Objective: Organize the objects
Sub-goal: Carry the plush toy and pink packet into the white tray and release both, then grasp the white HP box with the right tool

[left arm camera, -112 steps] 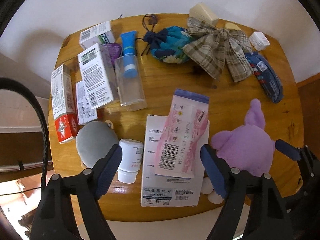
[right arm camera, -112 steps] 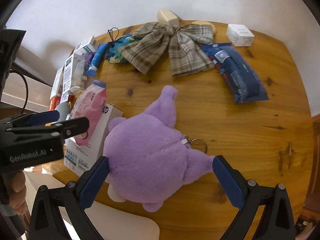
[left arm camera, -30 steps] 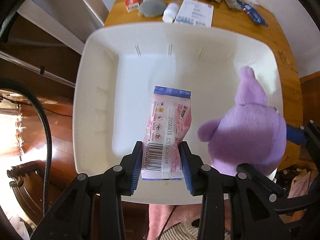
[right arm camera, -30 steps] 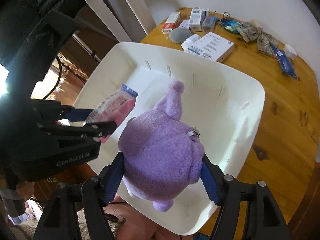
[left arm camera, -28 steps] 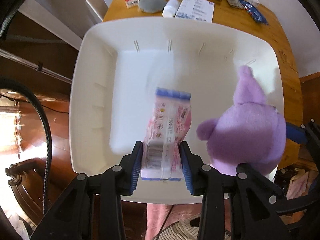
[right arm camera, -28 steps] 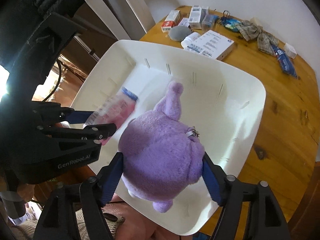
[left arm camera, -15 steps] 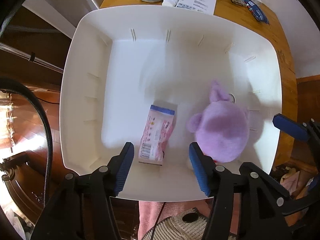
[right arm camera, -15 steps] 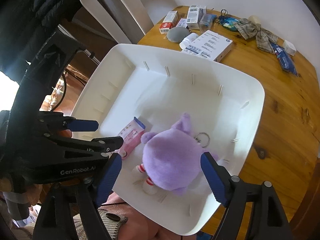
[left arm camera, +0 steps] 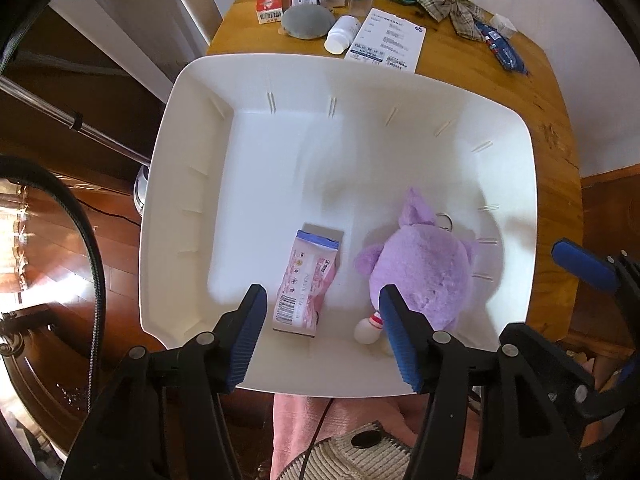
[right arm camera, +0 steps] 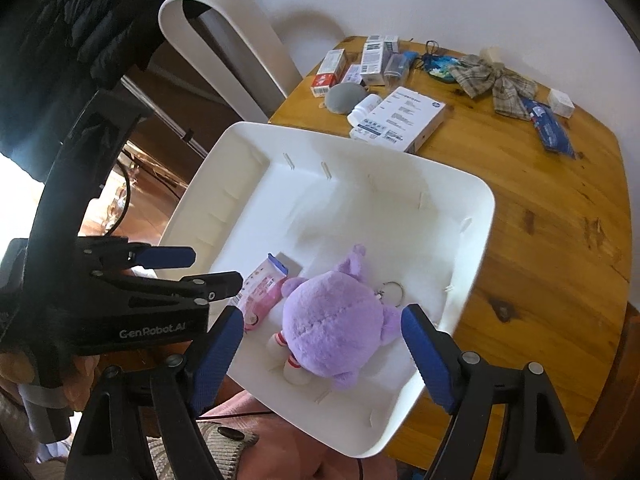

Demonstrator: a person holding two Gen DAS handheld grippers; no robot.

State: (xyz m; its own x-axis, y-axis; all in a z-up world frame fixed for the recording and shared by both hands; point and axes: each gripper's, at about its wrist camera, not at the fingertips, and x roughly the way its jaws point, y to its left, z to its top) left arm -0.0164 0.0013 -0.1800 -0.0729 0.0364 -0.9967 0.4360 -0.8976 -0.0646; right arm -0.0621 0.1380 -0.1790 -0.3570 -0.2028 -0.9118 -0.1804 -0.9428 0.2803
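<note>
Your right wrist camera takes in what the left one misses — a white curved chair back (right arm camera: 224,28) beside the wooden table (right arm camera: 552,216), the left gripper (right arm camera: 208,270) seen from the side with its printed body, and part of the hand (right arm camera: 12,376) that holds it. Your left wrist camera looks more squarely down into the white bin (left arm camera: 176,184), so the whole of its floor and its ribbed walls show, with dark wood flooring (left arm camera: 52,248) off to its left. On the far part of the table both views show the clutter: a white flat box (left arm camera: 386,38), a plaid bow (left arm camera: 448,2), a grey pouch (left arm camera: 308,26), a white bottle (left arm camera: 342,32) and a blue packet (left arm camera: 502,48). Inside the bin, at the near side, the purple plush toy (left arm camera: 420,264) lies just right of the pink packet (left arm camera: 306,284); whether they touch is unclear. Your left gripper (left arm camera: 320,324) stands wide apart over the packet and holds nothing. Your right gripper (right arm camera: 322,356) is spread wide too — its blue pads (right arm camera: 426,356) flank the plush without touching it.
</note>
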